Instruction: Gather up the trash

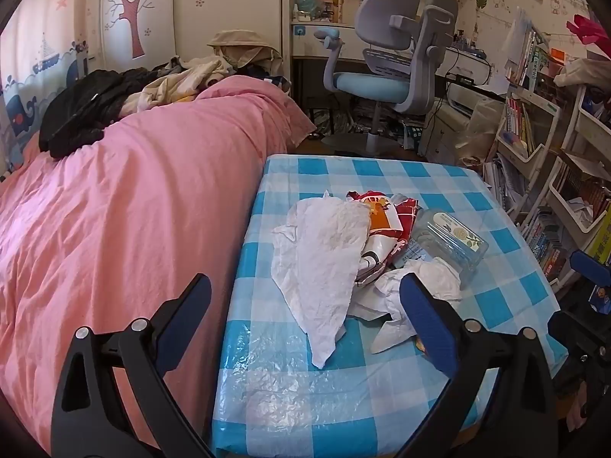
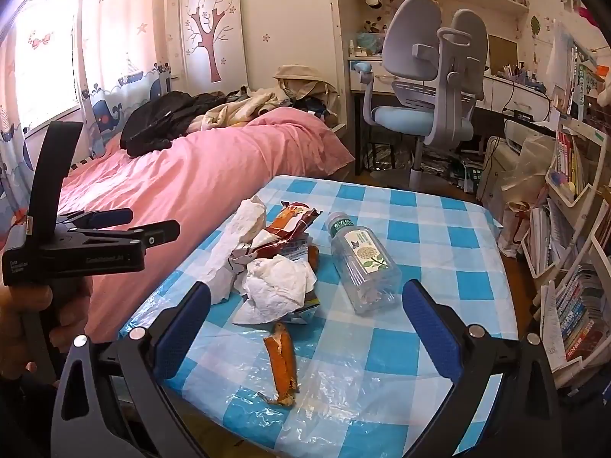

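Observation:
A pile of trash lies on the table with the blue-and-white checked cover (image 1: 382,381) (image 2: 450,236). It holds a flat white tissue (image 1: 324,255) (image 2: 236,244), a crumpled tissue (image 1: 424,282) (image 2: 278,278), a red snack wrapper (image 1: 385,213) (image 2: 290,225) and a clear plastic bottle (image 1: 450,240) (image 2: 362,263) on its side. An orange peel (image 2: 282,362) lies nearer the front edge. My left gripper (image 1: 305,278) (image 2: 149,223) hovers open over the table's left edge, holding nothing. My right gripper (image 2: 305,286) is open above the pile, also holding nothing.
A bed with a pink cover (image 1: 133,210) (image 2: 214,168) and heaped clothes runs along the table's left side. A grey-blue desk chair (image 1: 385,68) (image 2: 427,91) stands beyond the table. Crowded bookshelves (image 1: 553,175) (image 2: 573,229) line the right.

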Action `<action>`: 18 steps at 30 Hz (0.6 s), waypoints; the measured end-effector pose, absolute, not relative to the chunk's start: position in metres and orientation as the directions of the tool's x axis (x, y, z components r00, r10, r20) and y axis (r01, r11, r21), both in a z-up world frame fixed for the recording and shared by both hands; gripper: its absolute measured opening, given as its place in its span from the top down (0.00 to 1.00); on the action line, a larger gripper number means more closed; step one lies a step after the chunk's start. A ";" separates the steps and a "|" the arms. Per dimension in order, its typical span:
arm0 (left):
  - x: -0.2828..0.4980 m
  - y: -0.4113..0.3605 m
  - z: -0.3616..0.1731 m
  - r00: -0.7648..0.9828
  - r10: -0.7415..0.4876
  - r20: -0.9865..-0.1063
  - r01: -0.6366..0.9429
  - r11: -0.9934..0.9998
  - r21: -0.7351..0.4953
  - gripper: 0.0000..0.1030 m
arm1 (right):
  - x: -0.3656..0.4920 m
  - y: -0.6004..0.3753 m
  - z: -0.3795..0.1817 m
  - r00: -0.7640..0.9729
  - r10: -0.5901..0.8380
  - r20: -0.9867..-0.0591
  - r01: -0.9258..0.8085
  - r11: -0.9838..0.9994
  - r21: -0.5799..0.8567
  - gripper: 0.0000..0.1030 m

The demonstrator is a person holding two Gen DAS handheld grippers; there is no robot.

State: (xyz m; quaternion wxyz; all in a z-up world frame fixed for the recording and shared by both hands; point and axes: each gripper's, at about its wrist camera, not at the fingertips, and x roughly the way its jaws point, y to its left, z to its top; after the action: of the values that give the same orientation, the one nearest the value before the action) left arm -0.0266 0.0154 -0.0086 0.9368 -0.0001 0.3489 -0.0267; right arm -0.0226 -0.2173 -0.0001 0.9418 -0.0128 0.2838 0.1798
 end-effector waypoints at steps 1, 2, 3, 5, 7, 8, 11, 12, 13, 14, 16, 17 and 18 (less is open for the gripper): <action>-0.026 0.015 -0.009 0.755 -0.050 -0.654 0.050 0.999 -0.018 0.07 | -0.023 -0.217 0.000 0.774 0.332 -0.540 -0.347 0.935 0.078 0.06; -0.027 0.015 -0.009 0.755 -0.050 -0.654 0.050 0.999 -0.018 0.07 | -0.022 -0.216 -0.001 0.775 0.330 -0.540 -0.342 0.936 0.081 0.06; -0.026 0.016 -0.009 0.754 -0.049 -0.655 0.049 0.999 -0.018 0.07 | -0.023 -0.215 -0.001 0.775 0.329 -0.539 -0.342 0.936 0.079 0.06; -0.027 0.016 -0.009 0.755 -0.051 -0.654 0.051 0.999 -0.019 0.07 | -0.023 -0.215 -0.001 0.777 0.327 -0.538 -0.341 0.937 0.078 0.06; -0.026 0.016 -0.009 0.754 -0.050 -0.654 0.051 0.999 -0.018 0.07 | -0.022 -0.216 -0.001 0.777 0.327 -0.539 -0.341 0.937 0.078 0.06; -0.027 0.016 -0.009 0.755 -0.050 -0.654 0.051 0.999 -0.017 0.07 | -0.022 -0.216 -0.001 0.777 0.327 -0.539 -0.340 0.937 0.078 0.06; -0.027 0.015 -0.009 0.755 -0.050 -0.654 0.051 0.999 -0.018 0.07 | -0.022 -0.215 -0.001 0.777 0.327 -0.538 -0.340 0.937 0.078 0.06; -0.027 0.015 -0.009 0.755 -0.050 -0.654 0.051 0.999 -0.018 0.07 | -0.022 -0.215 -0.001 0.777 0.327 -0.538 -0.341 0.937 0.078 0.06; -0.027 0.015 -0.009 0.755 -0.050 -0.654 0.051 0.999 -0.018 0.07 | -0.022 -0.215 -0.001 0.776 0.327 -0.539 -0.341 0.937 0.078 0.06; -0.027 0.015 -0.009 0.755 -0.050 -0.654 0.051 0.999 -0.018 0.07 | -0.022 -0.214 -0.001 0.776 0.327 -0.539 -0.341 0.937 0.078 0.06; -0.026 0.016 -0.009 0.755 -0.049 -0.654 0.051 0.999 -0.016 0.07 | -0.022 -0.214 -0.002 0.777 0.327 -0.539 -0.341 0.937 0.077 0.06; -0.027 0.015 -0.009 0.755 -0.049 -0.654 0.051 0.999 -0.017 0.07 | -0.022 -0.213 -0.002 0.777 0.327 -0.538 -0.341 0.937 0.077 0.06; -0.027 0.015 -0.009 0.755 -0.050 -0.654 0.051 0.999 -0.018 0.07 | -0.022 -0.213 -0.002 0.777 0.327 -0.538 -0.341 0.937 0.077 0.06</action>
State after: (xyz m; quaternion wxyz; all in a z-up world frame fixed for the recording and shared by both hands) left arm -0.0267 0.0154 -0.0087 0.9367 0.0006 0.3492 -0.0269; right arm -0.0218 -0.2134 -0.0018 0.9424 -0.0124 0.2833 0.1772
